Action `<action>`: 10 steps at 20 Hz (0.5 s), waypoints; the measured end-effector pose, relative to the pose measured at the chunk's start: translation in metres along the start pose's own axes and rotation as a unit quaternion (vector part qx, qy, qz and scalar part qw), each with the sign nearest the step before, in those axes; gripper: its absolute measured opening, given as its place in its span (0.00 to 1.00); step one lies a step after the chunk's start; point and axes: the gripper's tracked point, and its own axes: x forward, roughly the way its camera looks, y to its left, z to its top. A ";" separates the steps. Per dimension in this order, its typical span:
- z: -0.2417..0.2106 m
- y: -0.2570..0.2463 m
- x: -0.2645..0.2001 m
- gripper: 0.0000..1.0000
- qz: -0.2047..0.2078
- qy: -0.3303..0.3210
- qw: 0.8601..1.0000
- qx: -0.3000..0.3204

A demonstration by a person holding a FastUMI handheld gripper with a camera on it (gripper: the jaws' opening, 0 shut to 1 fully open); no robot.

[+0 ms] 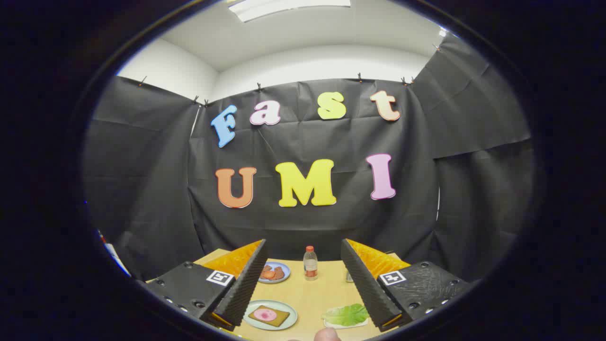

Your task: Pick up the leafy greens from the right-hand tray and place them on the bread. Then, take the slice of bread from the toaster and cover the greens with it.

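My gripper [303, 248] is open and held high over the wooden table [312, 293], its fingers wide apart with nothing between them. Below and between the fingers, toward the left one, a pale plate [289, 309] holds a slice of bread [268, 316] with a pink round slice on top. Close to the right finger the leafy greens [345, 314] lie on a small white tray [331, 325]. A metal object [349, 276] peeks out behind the right finger; I cannot tell what it is.
A small bottle with a red cap [310, 263] stands at the far middle of the table. A blue plate [273, 273] with reddish food sits far left, beside the left finger. A fingertip [326, 335] of a person pokes in near the tray.
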 end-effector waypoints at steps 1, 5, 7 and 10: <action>-0.001 0.000 0.001 0.96 0.002 0.002 1.000 0.001; -0.005 -0.007 0.001 0.96 0.001 0.011 1.000 -0.002; -0.008 -0.011 0.003 0.96 0.002 0.018 1.000 -0.004; -0.010 -0.020 0.005 0.96 0.000 0.019 1.000 -0.011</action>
